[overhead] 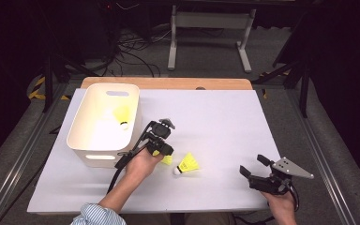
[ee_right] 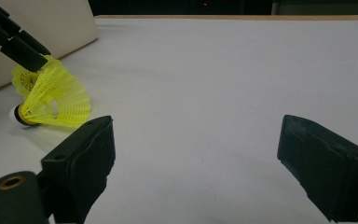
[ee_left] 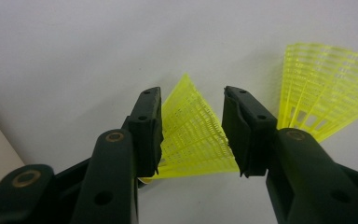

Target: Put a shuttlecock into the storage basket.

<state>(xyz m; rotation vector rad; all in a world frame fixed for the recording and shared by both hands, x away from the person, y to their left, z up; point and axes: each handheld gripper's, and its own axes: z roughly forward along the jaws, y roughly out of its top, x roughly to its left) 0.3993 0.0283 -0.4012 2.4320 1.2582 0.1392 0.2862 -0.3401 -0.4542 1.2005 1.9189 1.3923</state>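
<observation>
Though nearby, bin (overhead: 104, 123) aside.

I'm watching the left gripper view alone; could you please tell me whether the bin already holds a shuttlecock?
Observer: Yes, one yellow shuttlecock lies inside the white bin.
Operator: Thanks. Where is the right gripper?
Observer: The right gripper is near the right front corner of the table, jaws open with nothing between them.
Operator: Which way does the loose one's cork point?
Observer: The loose shuttlecock lies with its white cork toward the person.
</observation>
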